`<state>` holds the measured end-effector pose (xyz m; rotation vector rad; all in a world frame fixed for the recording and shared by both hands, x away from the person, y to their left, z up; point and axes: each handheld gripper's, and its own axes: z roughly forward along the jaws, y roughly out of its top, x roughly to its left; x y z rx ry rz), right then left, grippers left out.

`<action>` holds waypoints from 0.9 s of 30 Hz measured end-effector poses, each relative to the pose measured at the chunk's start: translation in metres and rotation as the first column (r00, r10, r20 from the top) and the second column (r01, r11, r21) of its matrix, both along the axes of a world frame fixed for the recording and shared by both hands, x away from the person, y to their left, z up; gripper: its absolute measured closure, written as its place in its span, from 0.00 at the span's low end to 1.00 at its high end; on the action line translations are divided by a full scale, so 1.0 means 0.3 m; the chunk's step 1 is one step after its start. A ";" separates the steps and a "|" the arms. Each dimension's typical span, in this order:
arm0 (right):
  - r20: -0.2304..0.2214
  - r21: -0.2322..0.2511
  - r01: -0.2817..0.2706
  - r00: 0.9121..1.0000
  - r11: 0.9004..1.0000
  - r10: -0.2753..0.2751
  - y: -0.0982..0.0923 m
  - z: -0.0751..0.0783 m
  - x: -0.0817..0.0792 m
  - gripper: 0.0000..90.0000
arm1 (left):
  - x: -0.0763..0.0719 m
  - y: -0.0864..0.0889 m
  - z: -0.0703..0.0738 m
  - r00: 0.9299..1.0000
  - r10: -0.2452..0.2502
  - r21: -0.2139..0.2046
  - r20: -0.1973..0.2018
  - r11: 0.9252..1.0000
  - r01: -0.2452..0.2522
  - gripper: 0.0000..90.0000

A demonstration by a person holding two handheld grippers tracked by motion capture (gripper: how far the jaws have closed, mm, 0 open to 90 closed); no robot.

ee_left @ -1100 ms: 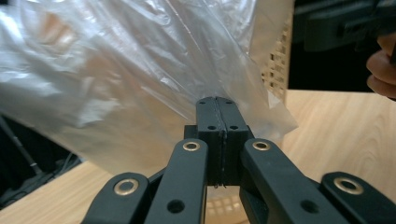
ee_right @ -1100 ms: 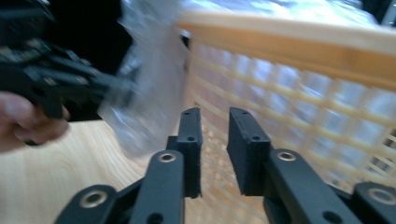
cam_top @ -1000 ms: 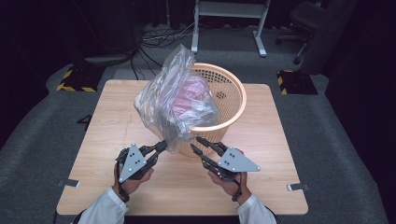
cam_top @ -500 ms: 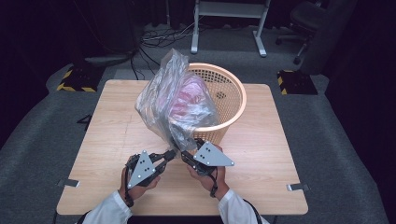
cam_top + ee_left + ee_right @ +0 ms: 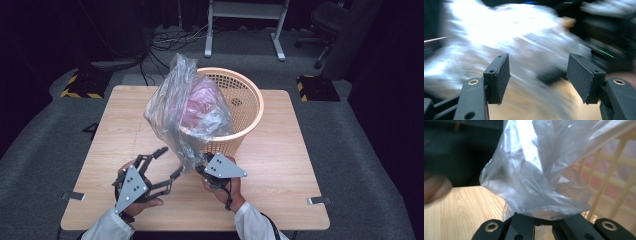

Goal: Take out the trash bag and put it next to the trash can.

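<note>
A clear plastic bag (image 5: 187, 112) with something pink inside leans over the near left rim of an orange mesh basket (image 5: 252, 95) on the wooden table (image 5: 285, 165). My right gripper (image 5: 199, 169) is shut on the bag's lower end; in the right gripper view the film (image 5: 536, 170) bunches right above the closed jaws (image 5: 542, 221), with basket ribs (image 5: 609, 182) behind. My left gripper (image 5: 170, 161) sits just left of the bag's tail. Its jaws have just been opening and stand wide with nothing between them. In the left gripper view (image 5: 539, 72) the bag (image 5: 511, 37) is a bright blur ahead.
The basket takes up the table's far middle. Bare wood lies to the left (image 5: 120, 125) and right of it. Behind the table stand a metal frame's legs (image 5: 245, 30), cables on the floor and an office chair (image 5: 335, 20). Striped floor pads (image 5: 80, 85) flank the table.
The left gripper has let go of the bag's lower edge, opened and drawn back to the left. The right gripper has moved left under the bag and closed on its tail.
</note>
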<state>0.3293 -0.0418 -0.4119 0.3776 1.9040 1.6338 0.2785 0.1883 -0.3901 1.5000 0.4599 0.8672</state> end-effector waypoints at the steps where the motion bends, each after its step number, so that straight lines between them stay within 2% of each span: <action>1: 0.003 -0.009 0.000 1.000 1.000 0.000 0.003 -0.003 -0.002 1.00 | 0.022 0.000 0.016 0.999 0.026 -0.020 -0.039 0.999 -0.027 0.38; 3: 0.011 -0.028 -0.004 1.000 1.000 0.005 0.010 -0.007 -0.005 1.00 | 0.074 0.001 0.035 0.989 0.065 -0.042 -0.134 0.997 -0.071 0.30; 4: 0.015 -0.036 -0.001 1.000 0.999 0.002 0.013 -0.008 -0.008 1.00 | 0.096 0.002 0.036 0.985 0.068 -0.058 -0.160 0.995 -0.079 0.29; 5: 0.024 -0.045 -0.002 1.000 0.999 0.003 0.015 -0.009 -0.010 1.00 | 0.113 0.004 0.033 0.984 0.062 -0.073 -0.168 0.994 -0.075 0.28; 7: 0.048 -0.071 -0.005 0.999 0.997 0.008 0.020 -0.012 -0.018 1.00 | 0.136 -0.003 0.027 0.982 0.067 -0.065 -0.176 0.995 -0.080 0.27; 9: 0.069 -0.100 -0.014 0.997 0.995 0.021 0.027 -0.019 -0.029 1.00 | 0.147 -0.013 0.022 0.984 0.101 -0.045 -0.145 0.993 -0.108 0.25; 12: 0.102 -0.139 -0.015 0.994 0.990 0.029 0.038 -0.032 -0.045 1.00 | 0.164 -0.020 0.019 0.983 0.094 -0.047 -0.157 0.994 -0.102 0.27; 14: 0.116 -0.153 -0.004 0.993 0.988 0.022 0.041 -0.039 -0.053 1.00 | 0.172 -0.019 0.018 0.984 0.080 -0.052 -0.159 0.995 -0.089 0.31; 15: 0.129 -0.165 -0.003 0.991 0.986 0.025 0.043 -0.043 -0.059 1.00 | 0.175 -0.020 0.018 0.983 0.091 -0.045 -0.160 0.994 -0.100 0.35; 18: 0.167 -0.198 0.008 0.986 0.980 0.026 0.051 -0.054 -0.081 1.00 | 0.179 -0.022 0.016 0.981 0.111 -0.004 -0.159 0.994 -0.113 0.57; 20: 0.164 -0.204 -0.003 0.986 0.979 0.038 0.049 -0.060 -0.086 1.00 | 0.174 -0.023 0.017 0.980 0.151 0.043 -0.131 0.988 -0.147 0.76; 23: 0.167 -0.203 0.005 0.986 0.979 0.029 0.036 -0.071 -0.091 0.97 | 0.174 -0.009 0.013 0.980 0.164 0.043 -0.109 0.986 -0.160 0.95; 25: 0.165 -0.207 0.017 0.986 0.978 0.018 0.021 -0.079 -0.095 0.93 | 0.171 0.003 0.007 0.979 0.193 0.060 -0.060 0.980 -0.189 0.98; 27: 0.162 -0.214 0.029 0.987 0.976 0.006 0.002 -0.086 -0.094 0.93 | 0.170 0.019 0.008 0.978 0.206 0.061 -0.043 0.977 -0.203 0.99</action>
